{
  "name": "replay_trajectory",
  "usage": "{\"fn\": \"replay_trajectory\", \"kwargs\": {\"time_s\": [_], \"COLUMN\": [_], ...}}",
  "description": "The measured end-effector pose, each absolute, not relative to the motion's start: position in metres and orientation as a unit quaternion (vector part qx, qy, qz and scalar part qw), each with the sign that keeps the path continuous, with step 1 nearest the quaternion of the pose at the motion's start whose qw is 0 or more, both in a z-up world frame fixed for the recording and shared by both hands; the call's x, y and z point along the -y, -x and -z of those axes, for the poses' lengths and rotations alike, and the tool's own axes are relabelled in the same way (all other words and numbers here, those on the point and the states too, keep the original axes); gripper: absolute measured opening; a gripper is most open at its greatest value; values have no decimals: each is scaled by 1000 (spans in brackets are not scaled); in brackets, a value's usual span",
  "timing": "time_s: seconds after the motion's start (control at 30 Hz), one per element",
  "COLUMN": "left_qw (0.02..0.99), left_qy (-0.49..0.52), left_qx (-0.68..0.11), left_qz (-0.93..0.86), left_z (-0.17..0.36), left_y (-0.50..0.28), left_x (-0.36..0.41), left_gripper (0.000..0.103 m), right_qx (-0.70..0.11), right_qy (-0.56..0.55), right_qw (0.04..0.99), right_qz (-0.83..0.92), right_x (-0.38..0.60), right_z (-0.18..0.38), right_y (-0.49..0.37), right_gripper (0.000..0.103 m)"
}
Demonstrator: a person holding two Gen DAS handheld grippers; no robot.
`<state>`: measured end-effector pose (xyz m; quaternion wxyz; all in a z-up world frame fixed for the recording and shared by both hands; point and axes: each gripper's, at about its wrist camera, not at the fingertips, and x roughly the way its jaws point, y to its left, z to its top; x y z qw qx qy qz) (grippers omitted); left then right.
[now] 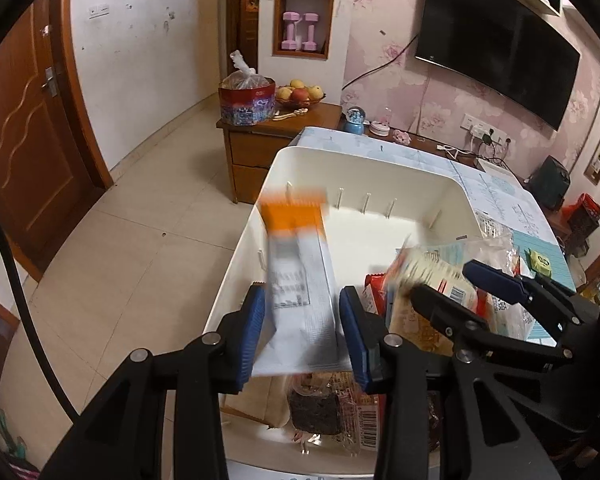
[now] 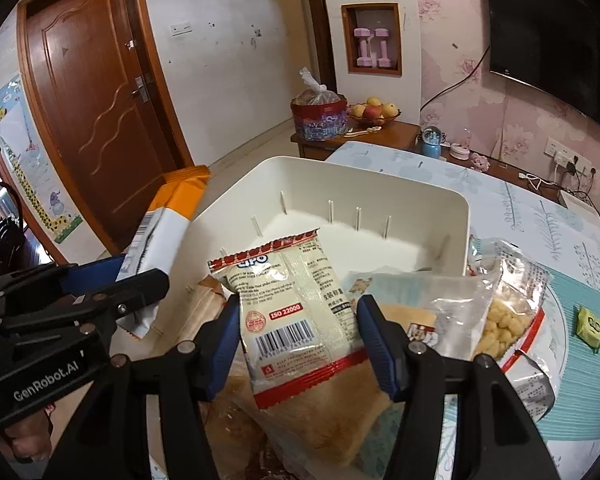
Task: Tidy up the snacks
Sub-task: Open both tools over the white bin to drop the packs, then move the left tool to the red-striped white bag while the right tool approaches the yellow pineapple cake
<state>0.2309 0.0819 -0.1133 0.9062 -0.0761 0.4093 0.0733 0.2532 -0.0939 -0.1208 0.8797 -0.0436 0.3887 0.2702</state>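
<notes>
Left wrist view: your left gripper [image 1: 302, 324] clamps the orange-white packet [image 1: 300, 280] over the white bin [image 1: 364, 168].
Right wrist view: your right gripper [image 2: 296, 336] pinches the cream biscuit packet [image 2: 296, 308].

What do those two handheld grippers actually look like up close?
Both are matte black plastic frames with silver rivets and blue ribbed finger pads. The left gripper shows white "GenRobot.AI" lettering in the right view; the right gripper looks identical.

dim indoor light, fisheye warp, motion blur.

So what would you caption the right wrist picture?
Right gripper holding a cream-and-red biscuit packet over the white bin, left gripper alongside with an orange-and-white packet.
</notes>
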Motion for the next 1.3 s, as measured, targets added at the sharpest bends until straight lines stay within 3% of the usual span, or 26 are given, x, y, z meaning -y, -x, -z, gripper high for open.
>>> {"fn": "replay_trajectory", "kwargs": {"time_s": [0.13, 0.47, 0.83, 1.3], "left_qw": [903, 904, 910, 903], "left_qy": [82, 87, 95, 101], "left_qx": [-414, -414, -403, -416], "left_qz": [-80, -62, -15, 33], "left_z": [113, 95, 66, 35], "left_y": [-229, -209, -175, -152], "left_x": [-81, -60, -12, 65], "left_gripper": [40, 56, 57, 68], "right_qx": [-390, -373, -347, -344], "right_qy": [33, 3, -36, -69], "right_qw": [879, 893, 914, 929], "right_qz": [-271, -251, -207, -118], "right_x": [95, 128, 191, 268], "right_z": [121, 104, 77, 59], "right_y": [-252, -243, -217, -193], "right_gripper": [65, 67, 67, 68]}}
